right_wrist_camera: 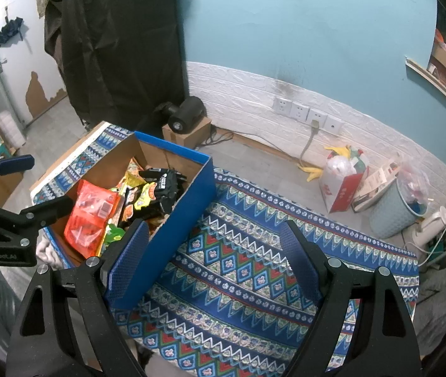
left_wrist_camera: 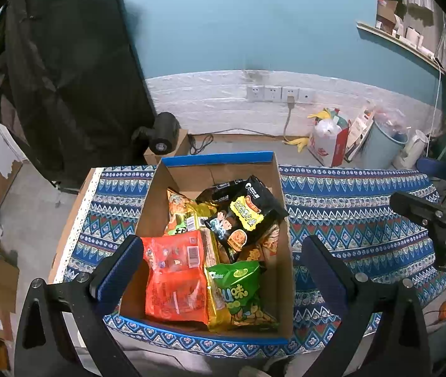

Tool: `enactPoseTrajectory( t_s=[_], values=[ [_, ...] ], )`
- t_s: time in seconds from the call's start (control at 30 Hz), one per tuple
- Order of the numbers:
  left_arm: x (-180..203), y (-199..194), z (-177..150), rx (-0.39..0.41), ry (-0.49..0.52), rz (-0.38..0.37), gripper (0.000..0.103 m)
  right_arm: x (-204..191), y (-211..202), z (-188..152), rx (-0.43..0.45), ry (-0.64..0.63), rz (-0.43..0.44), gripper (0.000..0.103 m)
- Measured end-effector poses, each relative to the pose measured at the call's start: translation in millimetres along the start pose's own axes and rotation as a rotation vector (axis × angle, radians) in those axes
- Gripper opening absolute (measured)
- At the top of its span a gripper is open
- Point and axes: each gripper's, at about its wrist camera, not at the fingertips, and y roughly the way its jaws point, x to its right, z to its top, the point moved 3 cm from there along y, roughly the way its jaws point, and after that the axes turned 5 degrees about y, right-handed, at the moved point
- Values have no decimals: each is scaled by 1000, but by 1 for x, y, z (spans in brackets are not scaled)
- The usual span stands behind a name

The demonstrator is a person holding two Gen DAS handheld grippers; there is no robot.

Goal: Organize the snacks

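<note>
Box (left_wrist_camera: 281, 220) of snacks lay ahead and below left gripper (left_wrist_camera: 223, 270), nearer than right gripper (right_wrist_camera: 213, 257); red packet (left_wrist_camera: 175, 279) lengthwise toward it; both jaws gaped wide, empty.

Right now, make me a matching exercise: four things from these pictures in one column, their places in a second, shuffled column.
Things:
1. orange-red packet
2. black packet
3. green packet
4. cardboard box

Places:
A. on the patterned cloth
B. near left corner of the box
C. top of the pile, towards the far end
D. near end of the box, right of the orange-red packet

Pairs: 1-B, 2-C, 3-D, 4-A
</note>
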Motion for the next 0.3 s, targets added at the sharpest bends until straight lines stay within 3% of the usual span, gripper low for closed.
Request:
enactPoseTrajectory(
  t_s=[0.3],
  values=[
    [0,2,0,-1,-6,-15,102,4,3,1,-6,13,-5,84]
  ],
)
